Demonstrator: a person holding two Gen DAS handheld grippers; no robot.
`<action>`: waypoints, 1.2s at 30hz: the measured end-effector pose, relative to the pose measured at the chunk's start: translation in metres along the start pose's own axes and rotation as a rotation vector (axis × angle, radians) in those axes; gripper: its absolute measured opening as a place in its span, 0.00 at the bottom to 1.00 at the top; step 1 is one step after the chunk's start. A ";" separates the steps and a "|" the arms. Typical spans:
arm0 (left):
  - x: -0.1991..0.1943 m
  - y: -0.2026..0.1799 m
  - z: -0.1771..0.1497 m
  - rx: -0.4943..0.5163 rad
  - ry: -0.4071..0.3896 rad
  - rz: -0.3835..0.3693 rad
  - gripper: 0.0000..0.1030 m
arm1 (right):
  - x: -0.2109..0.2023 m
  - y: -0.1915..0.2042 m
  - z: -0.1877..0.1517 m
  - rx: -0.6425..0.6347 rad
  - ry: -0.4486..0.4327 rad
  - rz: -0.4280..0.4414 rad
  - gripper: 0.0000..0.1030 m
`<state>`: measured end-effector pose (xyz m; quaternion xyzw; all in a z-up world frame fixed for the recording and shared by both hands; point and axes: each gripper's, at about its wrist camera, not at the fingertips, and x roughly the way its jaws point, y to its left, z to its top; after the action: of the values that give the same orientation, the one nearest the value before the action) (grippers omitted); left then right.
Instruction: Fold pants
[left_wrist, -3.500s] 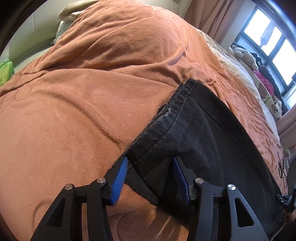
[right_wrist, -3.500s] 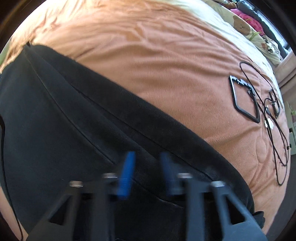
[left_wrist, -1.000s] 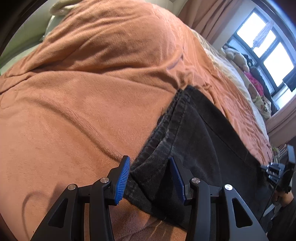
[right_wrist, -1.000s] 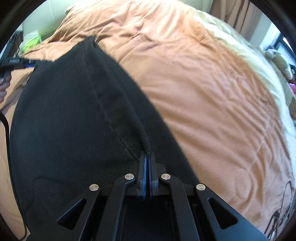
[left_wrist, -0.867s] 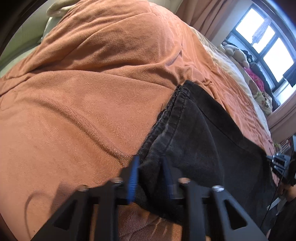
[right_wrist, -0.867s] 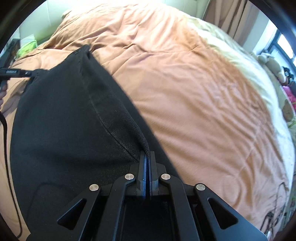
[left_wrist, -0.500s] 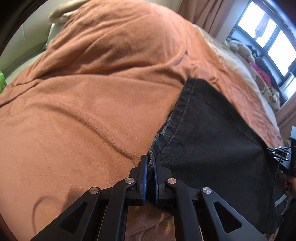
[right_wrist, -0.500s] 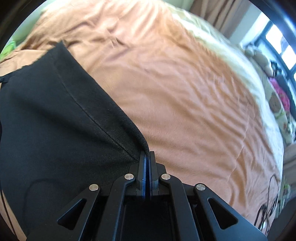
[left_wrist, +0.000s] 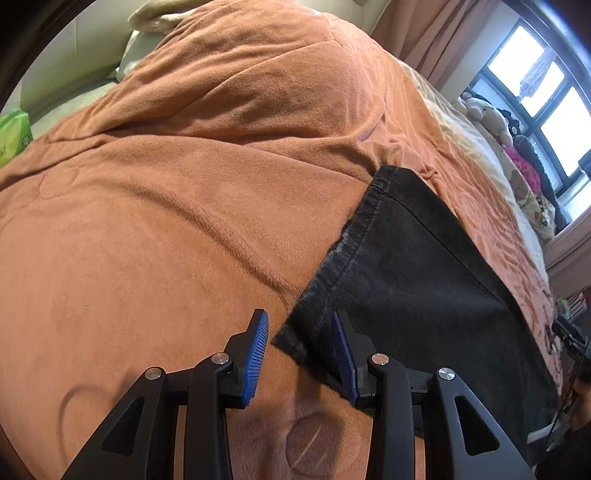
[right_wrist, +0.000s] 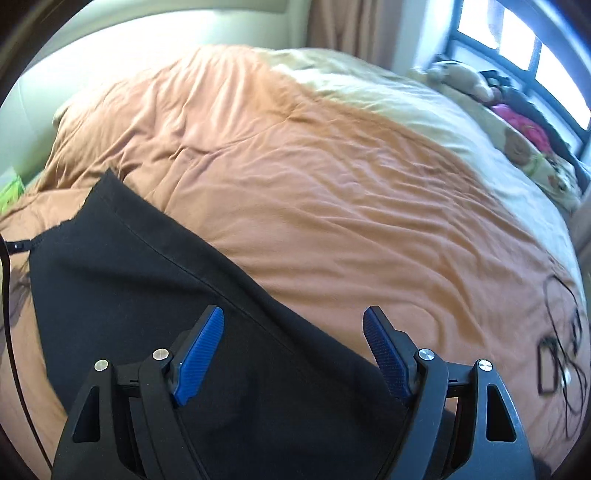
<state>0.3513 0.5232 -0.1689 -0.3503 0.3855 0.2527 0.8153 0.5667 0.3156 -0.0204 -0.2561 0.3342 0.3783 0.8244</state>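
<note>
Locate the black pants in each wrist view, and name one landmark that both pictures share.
Left wrist view: black pants fill the lower right, hem corner between the open left gripper fingers.
Right wrist view: pants fill the lower left, under the open right gripper.
Shared landmark: the window at upper right, also.

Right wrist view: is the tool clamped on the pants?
No, the right tool stands wide open above the black pants, its blue pads apart.
</note>
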 end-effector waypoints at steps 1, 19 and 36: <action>-0.002 0.001 -0.002 -0.007 0.002 -0.007 0.37 | -0.011 -0.006 -0.008 0.015 -0.003 -0.009 0.75; 0.013 -0.018 -0.037 -0.117 0.130 -0.128 0.42 | -0.190 -0.091 -0.146 0.279 -0.019 -0.082 0.75; 0.015 -0.006 -0.030 -0.267 0.003 -0.130 0.06 | -0.321 -0.157 -0.351 0.764 -0.020 -0.245 0.75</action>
<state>0.3506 0.4983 -0.1920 -0.4801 0.3261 0.2478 0.7757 0.4084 -0.1582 0.0185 0.0347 0.4099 0.1281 0.9024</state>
